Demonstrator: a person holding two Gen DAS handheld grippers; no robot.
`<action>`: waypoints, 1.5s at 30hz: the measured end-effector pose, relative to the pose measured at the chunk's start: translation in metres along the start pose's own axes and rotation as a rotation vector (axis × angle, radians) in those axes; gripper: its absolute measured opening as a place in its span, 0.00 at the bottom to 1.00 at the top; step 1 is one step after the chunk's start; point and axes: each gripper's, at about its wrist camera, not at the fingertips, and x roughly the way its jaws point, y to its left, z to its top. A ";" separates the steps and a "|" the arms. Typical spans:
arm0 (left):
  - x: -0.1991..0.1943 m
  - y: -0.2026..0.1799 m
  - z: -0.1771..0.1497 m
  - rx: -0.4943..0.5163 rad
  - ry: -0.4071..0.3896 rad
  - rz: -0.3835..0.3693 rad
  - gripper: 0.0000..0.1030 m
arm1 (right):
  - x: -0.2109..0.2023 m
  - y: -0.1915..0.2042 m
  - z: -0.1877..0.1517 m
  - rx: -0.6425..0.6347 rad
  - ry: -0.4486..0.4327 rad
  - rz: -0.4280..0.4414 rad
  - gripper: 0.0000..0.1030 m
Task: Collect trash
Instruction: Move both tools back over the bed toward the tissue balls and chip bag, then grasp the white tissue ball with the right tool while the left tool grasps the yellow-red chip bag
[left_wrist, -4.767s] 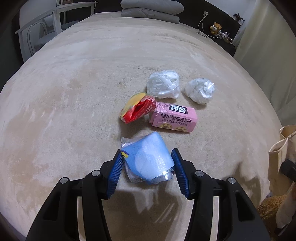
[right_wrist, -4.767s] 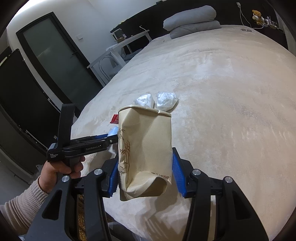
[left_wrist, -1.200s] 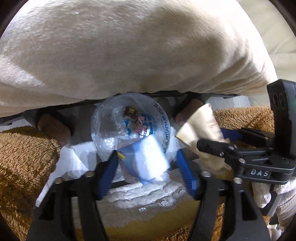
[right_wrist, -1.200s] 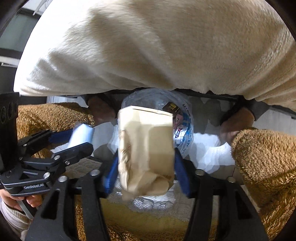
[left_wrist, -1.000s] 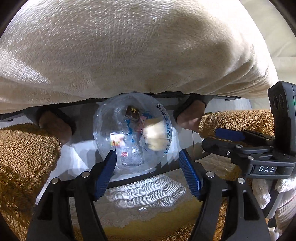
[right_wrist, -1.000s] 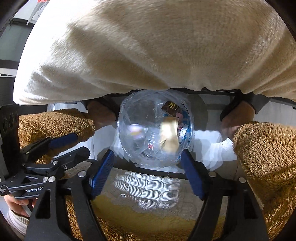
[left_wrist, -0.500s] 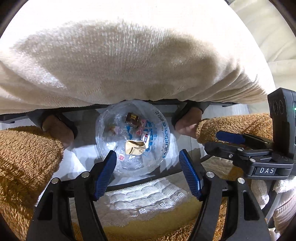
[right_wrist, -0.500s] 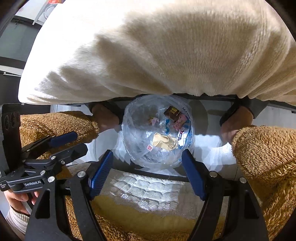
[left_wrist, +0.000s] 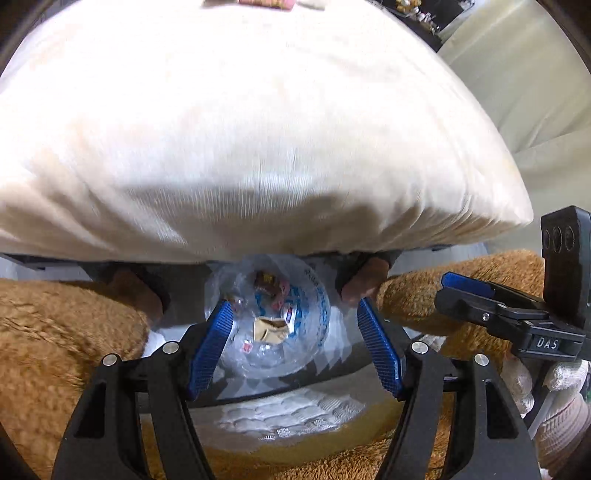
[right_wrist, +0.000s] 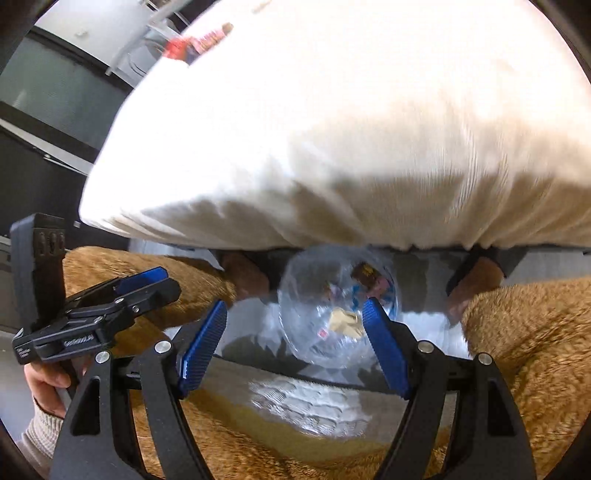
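A bin lined with a clear plastic bag (left_wrist: 269, 314) stands on the floor under the bed's edge. It holds a crumpled brown paper bag (left_wrist: 269, 328) and small wrappers. It also shows in the right wrist view (right_wrist: 332, 314). My left gripper (left_wrist: 295, 347) is open and empty above the bin. My right gripper (right_wrist: 295, 343) is open and empty above it too. The right gripper also shows at the right of the left wrist view (left_wrist: 498, 306). A pink box (left_wrist: 264, 3) and a red packet (right_wrist: 177, 46) lie far off on the bed.
The cream bed cover (left_wrist: 258, 129) overhangs the bin and fills the upper view. Brown fuzzy trouser legs (left_wrist: 55, 350) flank the bin on both sides. A white quilted mat (left_wrist: 288, 417) lies on the floor in front of the bin.
Both grippers have let go: the blue packet and the brown paper bag dropped into the bin. Both grippers have since risen and tilted up, so more of the bed shows.
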 end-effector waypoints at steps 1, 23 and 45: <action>-0.005 -0.001 0.003 0.003 -0.015 0.001 0.67 | -0.006 0.002 0.002 -0.010 -0.016 0.003 0.73; -0.077 0.029 0.138 -0.094 -0.257 -0.055 0.67 | -0.064 0.030 0.142 -0.100 -0.291 0.029 0.73; -0.034 0.089 0.273 -0.279 -0.263 -0.109 0.67 | 0.006 0.030 0.291 -0.069 -0.277 0.070 0.73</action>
